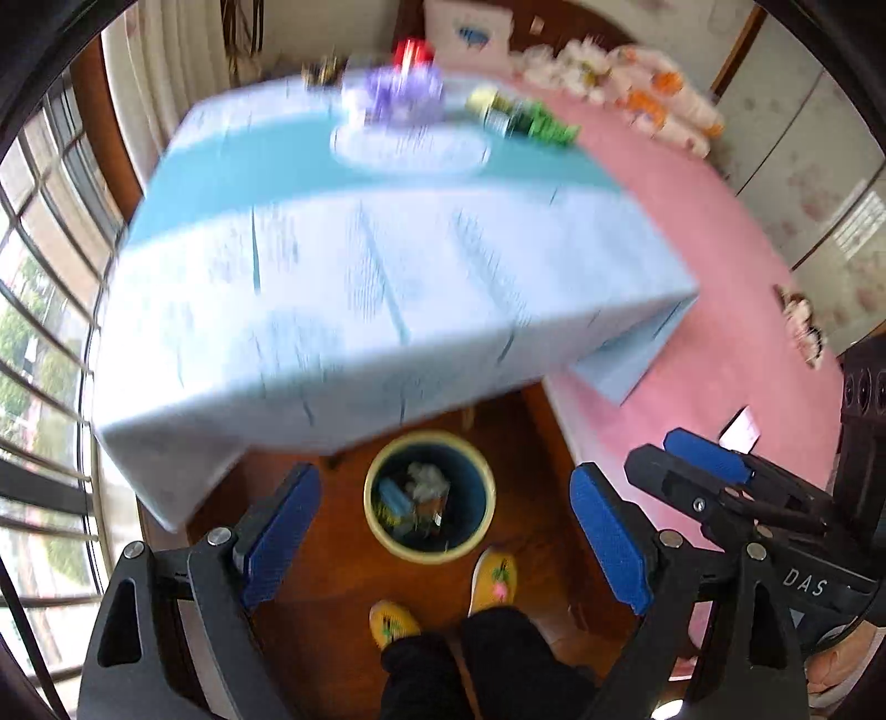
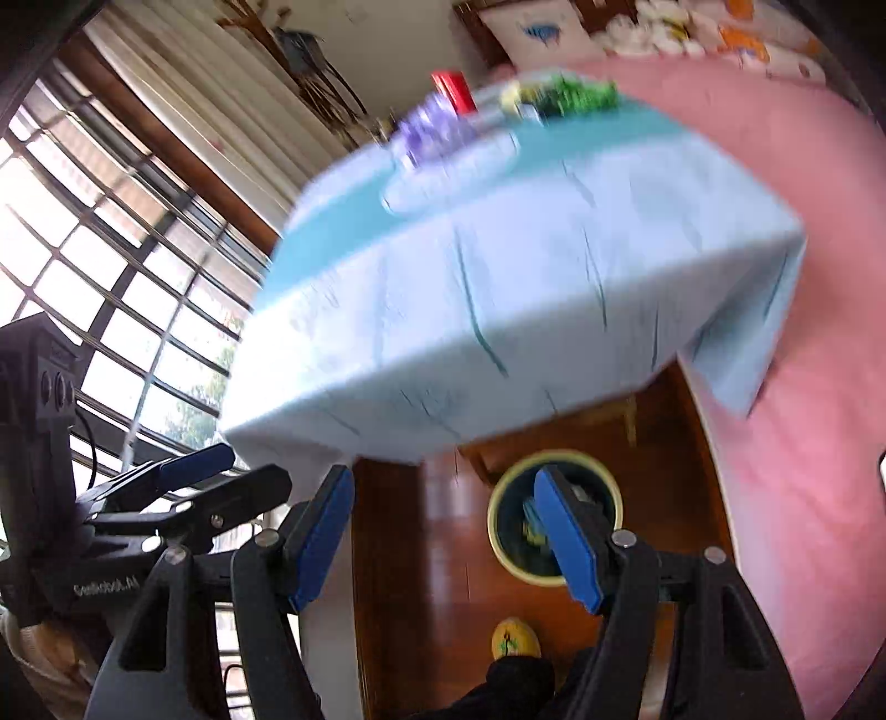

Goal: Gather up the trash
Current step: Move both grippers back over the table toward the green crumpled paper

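at the far left a barred window is letting in daylight, with a pale curtain hanging beside it. next to it a worktop is standing under a light blue cloth with a teal band, and the whole of it is blurring. at the worktop's far end a white plate is sitting with a purple and white wrapper on it, a red can just behind, and a green packet beside a yellowish item too smeared to name.

below the worktop's near edge, on the wooden floor, a round waste bin with a pale rim and dark blue inside is standing, holding crumpled paper and wrappers. the left hand-held gripper is hovering above it with its blue pads spread wide and nothing between them. a person's yellow slippers and dark trouser legs are showing just near the bin.

further right the right hand-held gripper is also standing partly open and carrying nothing; in its own view the bin is lying behind its right finger. to the right a bed with a pink cover is stretching away, with a pillow and printed bedding at its head.
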Demonstrator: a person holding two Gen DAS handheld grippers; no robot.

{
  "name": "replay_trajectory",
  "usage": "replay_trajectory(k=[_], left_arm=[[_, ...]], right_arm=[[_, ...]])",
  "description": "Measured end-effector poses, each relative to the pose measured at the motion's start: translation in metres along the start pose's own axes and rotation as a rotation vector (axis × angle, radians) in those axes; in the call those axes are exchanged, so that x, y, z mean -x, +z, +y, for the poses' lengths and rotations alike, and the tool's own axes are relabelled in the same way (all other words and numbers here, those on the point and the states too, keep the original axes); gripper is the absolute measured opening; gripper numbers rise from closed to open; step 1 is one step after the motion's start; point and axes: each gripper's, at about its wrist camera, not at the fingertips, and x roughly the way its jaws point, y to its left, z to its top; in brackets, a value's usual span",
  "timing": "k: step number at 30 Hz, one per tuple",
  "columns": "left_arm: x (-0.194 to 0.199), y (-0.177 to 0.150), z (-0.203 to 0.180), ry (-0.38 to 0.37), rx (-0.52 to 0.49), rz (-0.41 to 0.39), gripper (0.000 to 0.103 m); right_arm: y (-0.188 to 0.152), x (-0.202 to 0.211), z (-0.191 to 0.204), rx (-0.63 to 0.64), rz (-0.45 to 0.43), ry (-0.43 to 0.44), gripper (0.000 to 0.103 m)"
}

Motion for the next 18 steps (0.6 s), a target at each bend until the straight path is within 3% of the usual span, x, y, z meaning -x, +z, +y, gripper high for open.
replay_trajectory(k=[2, 10, 18], left_arm=[[0.022, 0.015, -0.004, -0.011, -0.02, -0.054, 0.097], [0.091, 0.071, -0.012, -0.081, -0.062, -0.25, 0.097], [0.119, 0.128, -0.026, -0.102, -0.094, -0.316, 0.097]], right_arm=[[0.012, 0.019, 0.012, 0.036, -0.051, -0.013, 0.068], [0.057, 0.07, 0.045, 0.094, -0.199, -0.078, 0.068], [0.101, 0.085, 0.046, 0.15, -0.275, -0.135, 0.068]])
